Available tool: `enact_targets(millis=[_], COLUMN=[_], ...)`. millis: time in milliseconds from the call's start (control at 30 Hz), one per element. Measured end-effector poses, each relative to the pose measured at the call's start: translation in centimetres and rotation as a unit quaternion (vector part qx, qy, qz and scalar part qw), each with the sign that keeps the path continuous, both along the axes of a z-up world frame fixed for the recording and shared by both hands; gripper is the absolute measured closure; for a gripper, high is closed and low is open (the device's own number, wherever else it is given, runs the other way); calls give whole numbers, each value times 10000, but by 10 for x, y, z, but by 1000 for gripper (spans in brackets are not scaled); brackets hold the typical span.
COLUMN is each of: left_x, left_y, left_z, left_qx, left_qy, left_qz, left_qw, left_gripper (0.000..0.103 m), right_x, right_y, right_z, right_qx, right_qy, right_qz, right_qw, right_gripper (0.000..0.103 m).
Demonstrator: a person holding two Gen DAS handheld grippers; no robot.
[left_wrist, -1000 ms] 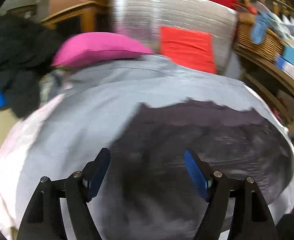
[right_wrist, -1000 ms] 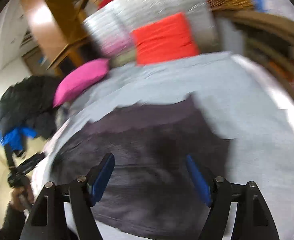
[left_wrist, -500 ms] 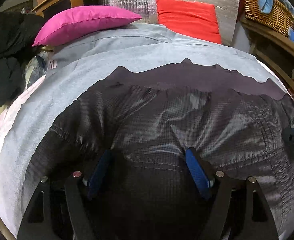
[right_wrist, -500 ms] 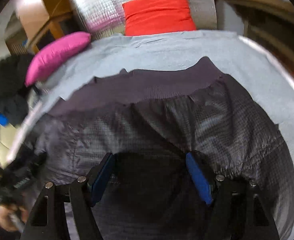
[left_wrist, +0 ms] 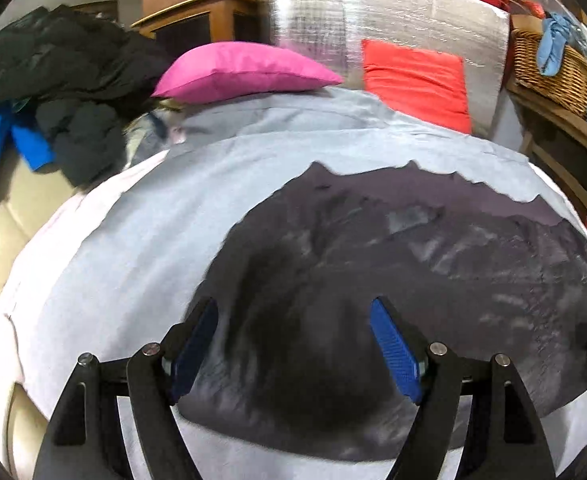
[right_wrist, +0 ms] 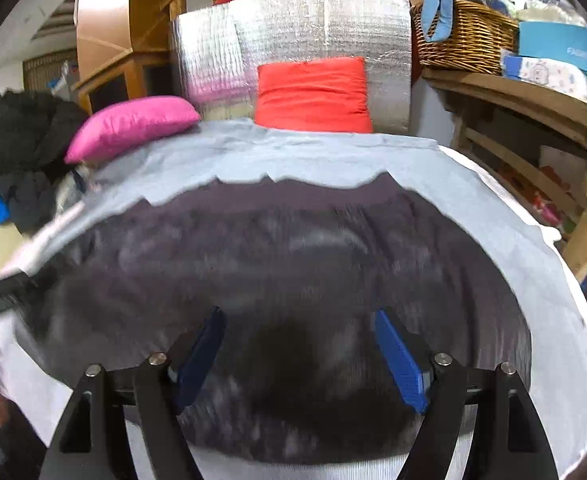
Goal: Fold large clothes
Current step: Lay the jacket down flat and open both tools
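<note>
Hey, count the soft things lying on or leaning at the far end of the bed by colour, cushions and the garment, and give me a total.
Pink cushion: 1
Red cushion: 1
Dark grey garment: 1
Total: 3

Bare grey sheet [left_wrist: 141, 240] is lying open at nine o'clock of the dark garment [left_wrist: 373, 280]; the pink pillow [left_wrist: 241, 70], red cushion [left_wrist: 417, 80] and wooden shelf [right_wrist: 533, 128] are crowding twelve to three o'clock.
</note>
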State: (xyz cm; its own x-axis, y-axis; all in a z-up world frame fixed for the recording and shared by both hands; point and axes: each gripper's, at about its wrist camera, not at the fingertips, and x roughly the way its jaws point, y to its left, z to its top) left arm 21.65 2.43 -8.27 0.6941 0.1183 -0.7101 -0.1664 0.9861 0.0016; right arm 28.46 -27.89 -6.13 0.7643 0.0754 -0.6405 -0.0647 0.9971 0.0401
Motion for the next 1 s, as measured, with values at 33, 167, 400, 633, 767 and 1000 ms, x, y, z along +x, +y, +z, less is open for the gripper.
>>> enact_targets(millis=[33, 167, 400, 633, 767, 1000], left_x=[0, -3, -21, -31, -31, -66], left_y=[4, 13, 17, 32, 39, 31], left_z=[-4, -31, -20, -36, -41, 3], left_qx=[-27, 4, -72, -35, -280, -324], left_qy=[56, 322, 85, 276, 294, -186], left_qz=[73, 171, 238, 433, 477, 542], left_qw=[10000, 9993, 9997, 9987, 9980, 9978], left_gripper=[24, 22, 22, 21, 20, 20], right_x=[0, -9, -7, -14, -2, -31], right_y=[2, -1, -13, -72, -100, -93], right_z=[-9, -27, -16, 0, -31, 2], right_qx=[-43, -245, 1, 271, 580, 855], right_qy=[65, 103, 265, -31, 527, 146], right_qz=[-23, -33, -34, -839, -1049, -1032], right_qw=[10000, 9996, 9996, 9961, 9914, 9909], right_gripper=[23, 21, 20, 19, 14, 14])
